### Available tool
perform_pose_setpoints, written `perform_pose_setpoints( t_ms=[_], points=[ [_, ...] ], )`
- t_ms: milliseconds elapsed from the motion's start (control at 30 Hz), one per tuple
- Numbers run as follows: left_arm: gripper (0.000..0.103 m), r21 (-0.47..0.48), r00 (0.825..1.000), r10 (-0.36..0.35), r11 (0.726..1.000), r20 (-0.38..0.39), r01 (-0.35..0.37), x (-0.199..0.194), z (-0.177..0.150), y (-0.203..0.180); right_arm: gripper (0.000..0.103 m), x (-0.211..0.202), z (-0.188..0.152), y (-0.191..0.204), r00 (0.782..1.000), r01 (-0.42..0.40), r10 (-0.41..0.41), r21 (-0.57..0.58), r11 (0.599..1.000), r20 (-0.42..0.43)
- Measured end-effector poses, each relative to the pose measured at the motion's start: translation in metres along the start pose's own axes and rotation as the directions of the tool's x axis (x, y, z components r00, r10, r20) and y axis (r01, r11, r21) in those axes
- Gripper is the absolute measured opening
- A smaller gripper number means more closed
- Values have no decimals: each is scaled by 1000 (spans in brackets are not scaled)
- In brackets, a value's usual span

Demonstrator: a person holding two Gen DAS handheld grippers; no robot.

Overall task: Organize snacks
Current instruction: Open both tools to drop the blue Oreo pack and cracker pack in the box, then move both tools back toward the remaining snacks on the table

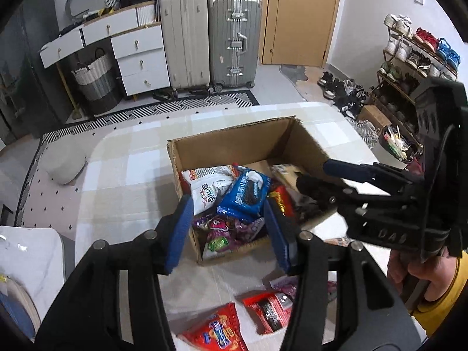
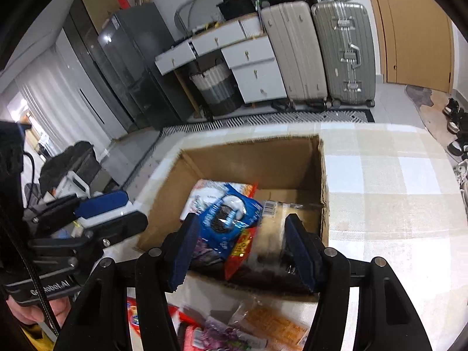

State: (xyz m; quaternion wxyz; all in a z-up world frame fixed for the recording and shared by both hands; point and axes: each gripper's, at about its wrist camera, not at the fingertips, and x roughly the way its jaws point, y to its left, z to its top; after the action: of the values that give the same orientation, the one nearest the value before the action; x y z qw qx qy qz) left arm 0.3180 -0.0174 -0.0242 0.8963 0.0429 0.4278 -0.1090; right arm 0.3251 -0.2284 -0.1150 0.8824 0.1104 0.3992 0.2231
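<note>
An open cardboard box point(image 1: 234, 143) point(image 2: 257, 158) stands on the checked tablecloth point(image 1: 131, 175). Inside lie a blue cookie pack point(image 1: 245, 193) point(image 2: 231, 219), a white packet point(image 1: 207, 187), a purple packet point(image 1: 225, 231) and a red one point(image 1: 282, 201). My left gripper point(image 1: 228, 200) point(image 2: 134, 209) hovers over the box's near left part, open, with nothing between its blue pads. My right gripper point(image 2: 242, 219) point(image 1: 315, 172) hangs over the box's right side, also open and empty. A hand in a yellow sleeve point(image 1: 438, 298) holds it.
Loose snacks lie on the table in front of the box: two red packets point(image 1: 216, 330) point(image 1: 269, 310), an orange pack point(image 2: 272, 324) and a purple one point(image 2: 222, 336). Beyond the table are suitcases point(image 1: 210, 38), white drawers point(image 1: 140, 55) and a shoe rack point(image 1: 415, 55).
</note>
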Motion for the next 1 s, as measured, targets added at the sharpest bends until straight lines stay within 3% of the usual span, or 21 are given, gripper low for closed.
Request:
perform_pose_setpoints(
  t_ms=[233,367,433,667,900,1000],
  points=[
    [59,-15,998,-7,1000,62,8,-61,-18,-10,62,-63,-5,24,995,-38,40,-27,999,94],
    [72,-34,994,-12,999,113,16,-100,-37,-18,80,-108,-20,45,983,-52,63,-65,996,174],
    [74,-50,989,-17,998,149,25,-120,-47,-22,82,-126,-28,54,972,-65,82,-83,994,219],
    [81,-101,969,-9,994,248,35,-189,-95,-27,87,-184,-81,82,938,-42,78,-113,993,338],
    [82,-146,957,-25,987,287,69,-239,-157,-22,91,-224,-139,96,911,-40,84,-117,992,404],
    [85,-169,955,35,985,295,16,-252,-188,-20,96,-234,-164,100,901,-21,77,-135,991,428]
  ],
)
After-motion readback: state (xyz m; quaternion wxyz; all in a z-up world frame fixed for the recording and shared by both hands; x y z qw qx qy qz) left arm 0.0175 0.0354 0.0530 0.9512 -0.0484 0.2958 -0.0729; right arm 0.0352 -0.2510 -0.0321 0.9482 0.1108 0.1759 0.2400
